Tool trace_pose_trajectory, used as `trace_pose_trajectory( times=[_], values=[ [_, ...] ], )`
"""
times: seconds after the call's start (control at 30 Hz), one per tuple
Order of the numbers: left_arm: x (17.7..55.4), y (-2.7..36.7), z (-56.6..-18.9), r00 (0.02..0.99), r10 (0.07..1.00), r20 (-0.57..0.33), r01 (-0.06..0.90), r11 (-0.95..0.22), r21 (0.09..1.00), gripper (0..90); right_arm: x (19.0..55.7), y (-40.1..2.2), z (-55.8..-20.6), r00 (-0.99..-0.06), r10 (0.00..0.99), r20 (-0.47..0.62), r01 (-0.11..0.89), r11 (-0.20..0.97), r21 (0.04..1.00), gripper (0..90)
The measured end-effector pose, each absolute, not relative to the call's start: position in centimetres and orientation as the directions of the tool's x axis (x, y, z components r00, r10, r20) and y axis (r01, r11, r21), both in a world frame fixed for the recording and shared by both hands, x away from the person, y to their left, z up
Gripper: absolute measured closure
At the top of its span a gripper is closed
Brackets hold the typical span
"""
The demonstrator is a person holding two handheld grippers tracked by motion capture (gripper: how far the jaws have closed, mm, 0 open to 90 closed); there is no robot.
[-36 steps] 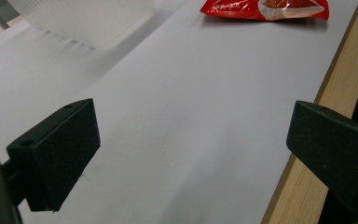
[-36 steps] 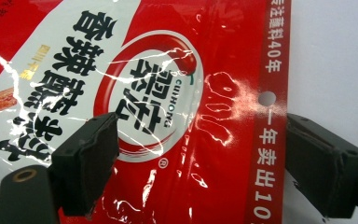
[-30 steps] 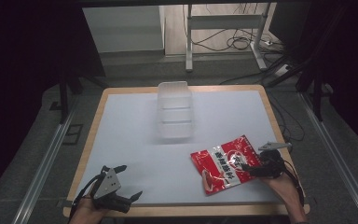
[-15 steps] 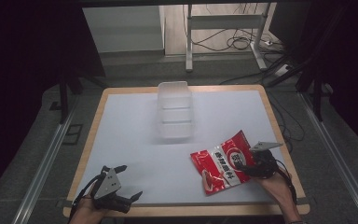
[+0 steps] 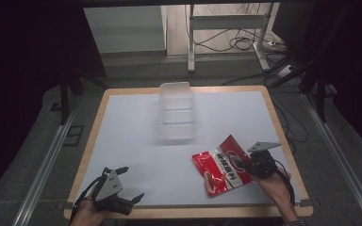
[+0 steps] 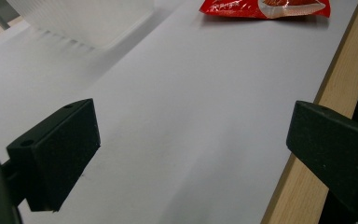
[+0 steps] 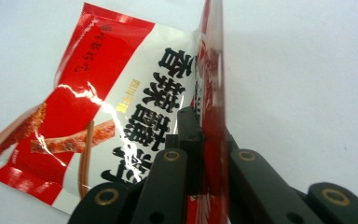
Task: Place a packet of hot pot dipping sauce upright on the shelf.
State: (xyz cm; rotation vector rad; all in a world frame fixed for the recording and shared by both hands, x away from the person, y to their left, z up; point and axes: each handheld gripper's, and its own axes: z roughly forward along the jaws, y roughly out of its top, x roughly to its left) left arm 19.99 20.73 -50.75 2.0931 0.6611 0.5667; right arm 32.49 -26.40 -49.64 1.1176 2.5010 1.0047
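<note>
While my right tongs [image 7: 204,140] pinch the red packet's [image 5: 224,165] edge, box [image 5: 176,110] lies ahead-left; left tongs [image 5: 122,188] spread, idle.

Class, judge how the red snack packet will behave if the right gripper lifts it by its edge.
The red snack packet will probably flop: its pinched edge already folds upward. Its glossy, creased film looks slippery, so it may slide in the right gripper. It looks thin, so likely light.
</note>
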Motion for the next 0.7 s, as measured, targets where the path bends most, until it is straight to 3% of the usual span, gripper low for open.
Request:
trace_pose_trajectory(
  times=[0.7],
  values=[
    [20.0,20.9,-50.8,0.753,0.641,0.146,0.256,-0.49,0.833,2.5,32.7,-25.5,-45.4,-0.695,0.706,0.135,0.54,0.388,0.747,87.8]
  ],
)
